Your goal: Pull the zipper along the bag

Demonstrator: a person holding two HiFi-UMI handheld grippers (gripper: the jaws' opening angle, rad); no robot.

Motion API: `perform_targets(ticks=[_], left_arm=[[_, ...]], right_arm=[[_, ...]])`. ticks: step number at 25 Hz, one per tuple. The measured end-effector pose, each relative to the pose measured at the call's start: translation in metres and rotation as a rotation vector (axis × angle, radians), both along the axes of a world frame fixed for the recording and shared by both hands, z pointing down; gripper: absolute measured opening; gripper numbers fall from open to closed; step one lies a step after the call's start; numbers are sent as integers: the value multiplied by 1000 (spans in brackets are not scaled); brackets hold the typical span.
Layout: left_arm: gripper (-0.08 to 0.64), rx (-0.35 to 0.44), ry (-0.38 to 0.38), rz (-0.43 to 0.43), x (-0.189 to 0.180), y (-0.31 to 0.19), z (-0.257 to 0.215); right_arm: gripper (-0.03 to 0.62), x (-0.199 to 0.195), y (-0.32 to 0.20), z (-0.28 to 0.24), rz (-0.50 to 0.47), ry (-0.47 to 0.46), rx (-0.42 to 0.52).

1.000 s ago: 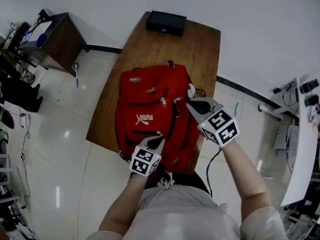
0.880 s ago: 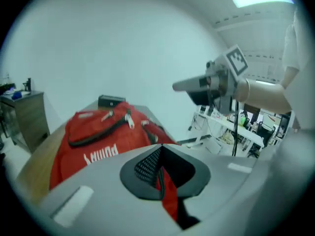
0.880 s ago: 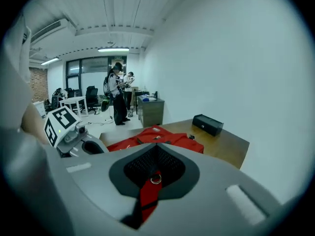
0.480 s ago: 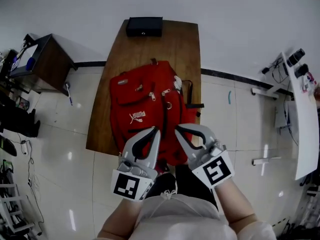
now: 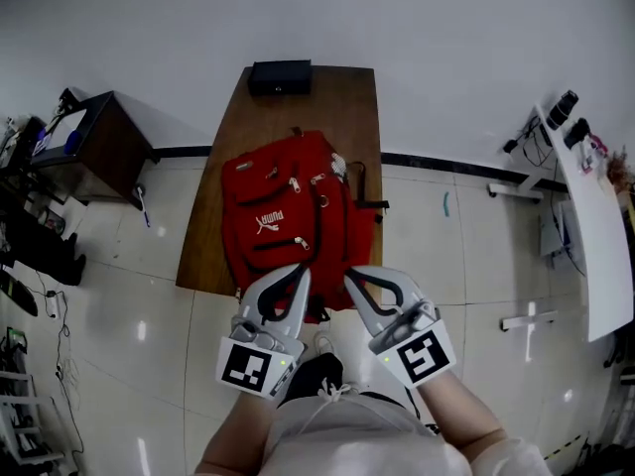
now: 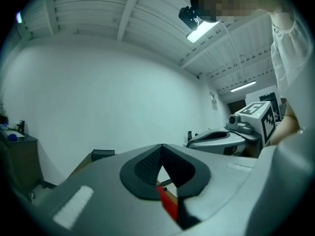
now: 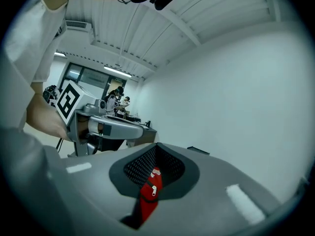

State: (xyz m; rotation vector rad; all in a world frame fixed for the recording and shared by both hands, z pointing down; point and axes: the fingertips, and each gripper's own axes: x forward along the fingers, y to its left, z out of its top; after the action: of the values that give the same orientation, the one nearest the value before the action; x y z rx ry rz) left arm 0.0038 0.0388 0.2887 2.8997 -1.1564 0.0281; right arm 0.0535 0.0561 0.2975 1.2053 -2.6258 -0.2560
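Since a second ago both grippers have been drawn back off the red backpack [image 5: 270, 201] toward the body; the left gripper [image 5: 302, 270] and right gripper [image 5: 350, 272] are held side by side above its near edge, jaws closed tip to tip on nothing. The backpack lies flat on the wooden table [image 5: 342, 107]. It is judged soft and light, apt to bunch, so fabric should be pinned while a small zip pull [image 5: 303, 243] is pinched. Its near end is covered by the grippers, and how far the main zipper has run cannot be made out
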Motion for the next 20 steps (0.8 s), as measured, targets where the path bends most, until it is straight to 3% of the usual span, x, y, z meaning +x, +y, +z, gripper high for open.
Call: perform_targets(ticks=[11, 20], left_arm=[[6, 21, -67, -24, -18, 159, -4], [6, -17, -30, -36, -72, 201, 5]], right_arm=[[8, -15, 143, -1, 4, -98, -7], [8, -51, 192, -12, 33, -155, -14]])
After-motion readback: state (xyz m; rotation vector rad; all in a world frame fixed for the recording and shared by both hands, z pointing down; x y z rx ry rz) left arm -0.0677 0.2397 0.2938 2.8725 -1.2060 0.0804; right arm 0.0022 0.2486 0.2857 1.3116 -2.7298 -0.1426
